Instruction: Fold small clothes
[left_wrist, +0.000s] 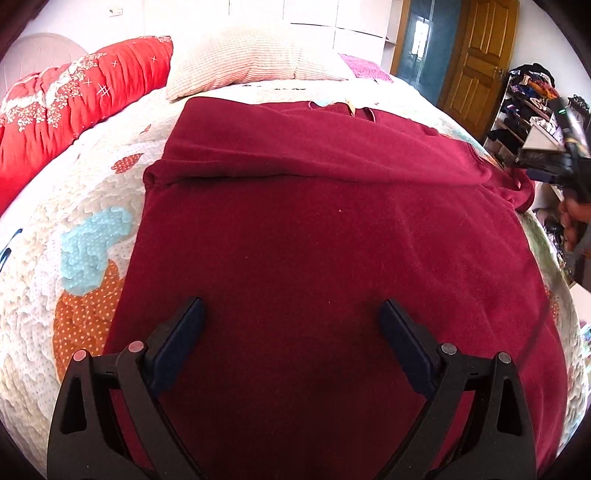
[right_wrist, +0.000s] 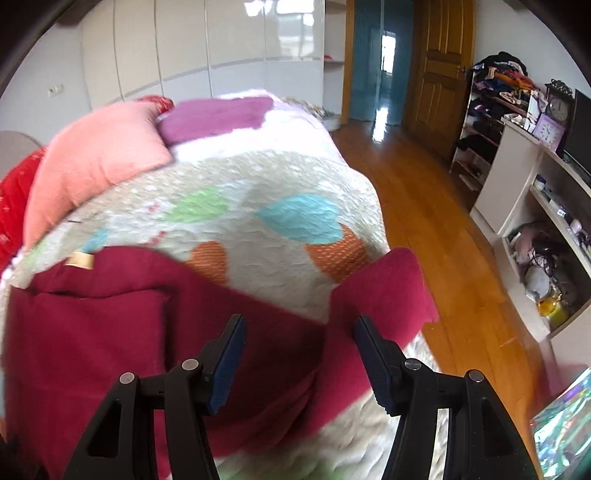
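Folding just begun: top (left_wrist: 314, 229) flat on bed (left_wrist: 33, 295), left sleeve in, right sleeve (right_wrist: 384, 291) out. Both grippers, left (left_wrist: 291, 314) & right (right_wrist: 299, 328), fingers open, empty.

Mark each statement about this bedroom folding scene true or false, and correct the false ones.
1. The dark red garment lies spread on the quilt. True.
2. The left gripper is clamped on the garment. False: its jaws stand open above the cloth.
3. A red pillow lies at the head of the bed. True.
4. The floor is carpeted. False: it is polished wood.
5. The right gripper holds a sleeve. False: its jaws stand open and grip nothing.
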